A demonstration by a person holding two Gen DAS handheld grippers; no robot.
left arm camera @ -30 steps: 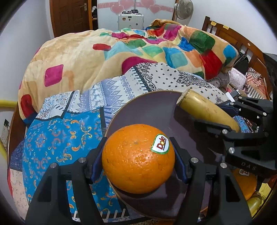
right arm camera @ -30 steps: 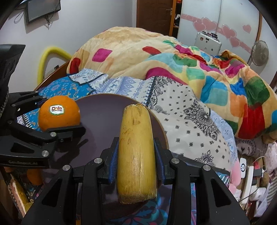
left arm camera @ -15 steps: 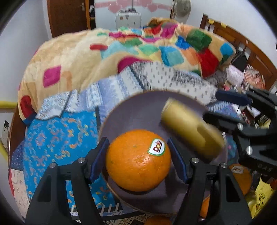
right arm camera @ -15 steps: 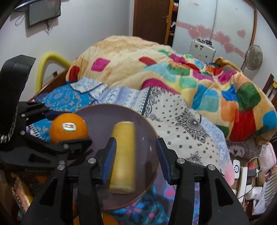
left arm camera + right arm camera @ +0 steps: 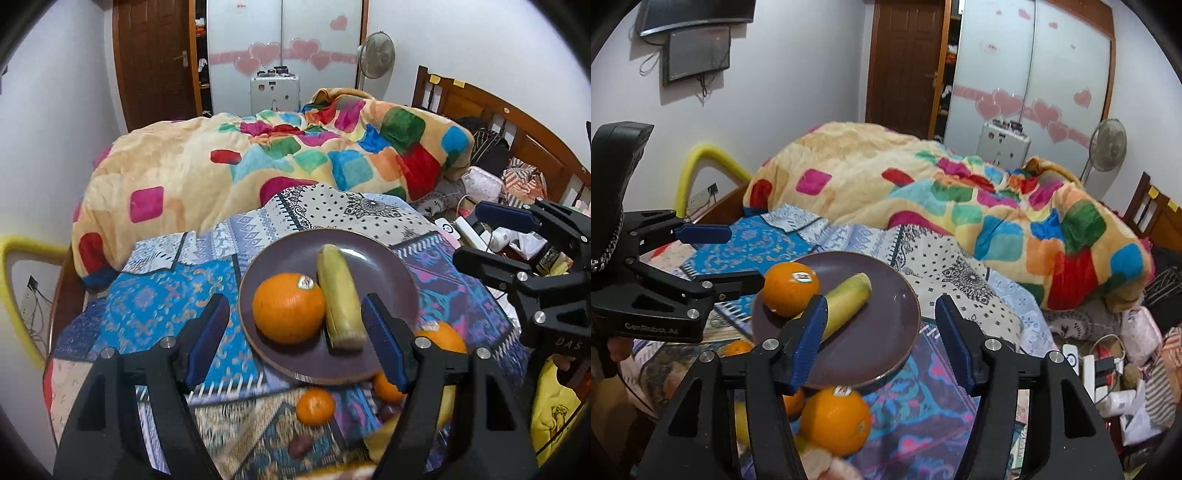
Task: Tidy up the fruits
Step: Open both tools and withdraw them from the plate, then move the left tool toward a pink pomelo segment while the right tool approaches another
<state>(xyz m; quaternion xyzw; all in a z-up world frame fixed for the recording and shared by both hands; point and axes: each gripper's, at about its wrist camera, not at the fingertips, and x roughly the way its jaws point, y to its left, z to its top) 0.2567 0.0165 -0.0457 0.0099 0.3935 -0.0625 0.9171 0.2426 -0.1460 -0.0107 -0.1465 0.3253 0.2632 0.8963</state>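
A dark purple plate [image 5: 388, 266] lies on the patterned bedspread and holds an orange with a sticker [image 5: 288, 312] and a yellow corn-like piece [image 5: 338, 297] side by side. They also show in the right wrist view: the plate [image 5: 886, 332], the orange [image 5: 790, 290], the yellow piece [image 5: 847, 301]. My left gripper [image 5: 295, 343] is open and empty, raised in front of the plate. My right gripper [image 5: 882, 339] is open and empty, also pulled back. Loose oranges [image 5: 316, 404] [image 5: 834, 419] lie on the bedspread at the plate's near edge.
A bright patchwork blanket [image 5: 258, 162] is heaped behind the plate. A wooden headboard [image 5: 517, 122] runs along the right. Cables and clutter [image 5: 1108, 369] lie at the right bed edge. A yellow foam-covered bar [image 5: 701, 162] stands at the left.
Both grippers opened and let go: the orange and the yellow piece now rest on the plate. Both grippers have pulled up and back from the plate.
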